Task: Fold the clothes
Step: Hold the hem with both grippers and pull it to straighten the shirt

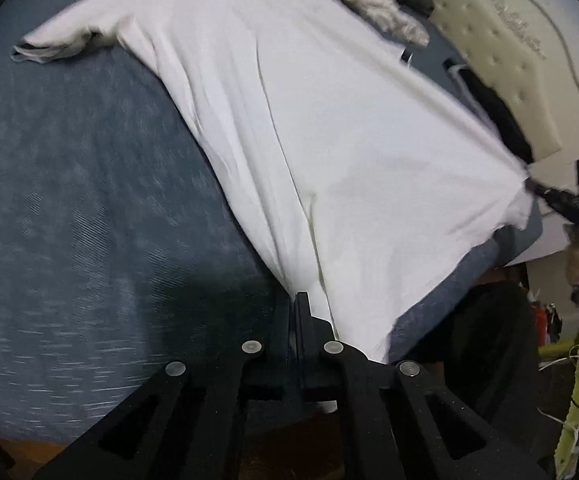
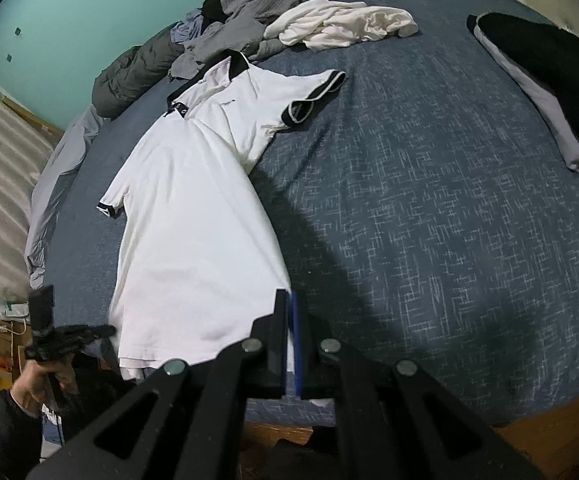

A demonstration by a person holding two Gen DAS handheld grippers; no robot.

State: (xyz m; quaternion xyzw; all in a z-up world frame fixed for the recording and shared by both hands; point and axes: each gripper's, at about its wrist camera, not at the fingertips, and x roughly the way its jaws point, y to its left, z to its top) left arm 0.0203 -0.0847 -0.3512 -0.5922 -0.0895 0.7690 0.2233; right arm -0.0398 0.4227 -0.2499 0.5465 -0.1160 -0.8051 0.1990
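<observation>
A white polo shirt (image 2: 193, 220) with a black collar and black sleeve trim lies front up along the blue bed (image 2: 429, 220), collar at the far end. My right gripper (image 2: 289, 298) is shut on the right corner of its bottom hem. My left gripper (image 1: 297, 300) is shut on the other hem corner, and the shirt (image 1: 329, 120) stretches away from it in taut folds. In the left wrist view the right gripper (image 1: 529, 186) pinches its corner at the far right. The right wrist view shows the left gripper (image 2: 105, 330) at the lower left, held by a hand.
A pile of loose clothes lies at the bed's far end: a white garment (image 2: 345, 24), grey ones (image 2: 241, 16) and a dark quilt (image 2: 129, 76). A folded black and grey garment (image 2: 549, 80) sits at the right. A cream tufted headboard (image 1: 509, 40) stands beyond.
</observation>
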